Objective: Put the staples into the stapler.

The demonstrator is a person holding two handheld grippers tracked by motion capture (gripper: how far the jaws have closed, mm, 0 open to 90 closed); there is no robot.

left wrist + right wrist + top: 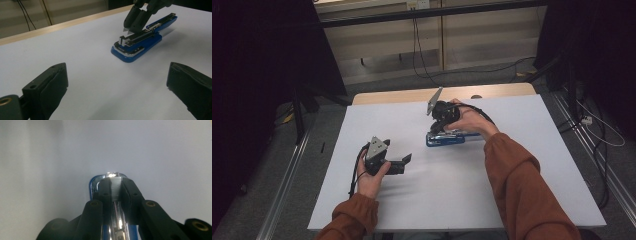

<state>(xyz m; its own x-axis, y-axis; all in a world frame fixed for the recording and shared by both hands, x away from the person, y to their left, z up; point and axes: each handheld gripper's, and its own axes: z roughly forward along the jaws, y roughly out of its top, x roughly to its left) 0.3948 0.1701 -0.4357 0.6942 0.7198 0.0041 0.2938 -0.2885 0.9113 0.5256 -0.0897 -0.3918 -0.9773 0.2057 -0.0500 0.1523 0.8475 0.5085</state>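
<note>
- A blue stapler with a chrome metal magazine (pixel 445 138) is seen lying flat on the white table top (pixel 452 190), past its middle and toward the far wooden edge (pixel 412 95).
- In the left gripper view the stapler (pixel 140 46) is shown opened, its blue upper arm (pixel 163 20) swung back and the staple channel (pixel 136 40) laid bare.
- The right gripper (pixel 438 125) is held from above by the person's right hand (pixel 469 120), and its black jaws are pointed down onto the front part of the stapler.
- In the right gripper view the right gripper (pixel 115 191) is seen with its jaws drawn narrow, and a silvery strip of staples (pixel 116 188) is clamped between the two pads directly over the chrome channel (pixel 118 220).
- The same strip (pixel 128 31) is seen in the left gripper view as a small pale piece at the tips of the right gripper, just above the magazine.
- Whether the strip already touches the channel cannot be told.
- The left gripper (pixel 404 161) is held in the left hand (pixel 372 180) low over the near left part of the table, well apart from the stapler, with its tips turned toward it.
- In the left gripper view the left gripper (pixel 117 82) is shown with its jaws spread wide, and only bare white table is seen between the black pads (pixel 53 82).
- Orange-brown sleeves (pixel 522 190) are worn on both forearms.
- A black cable (pixel 357 172) is seen trailing from the left gripper across the table.
</note>
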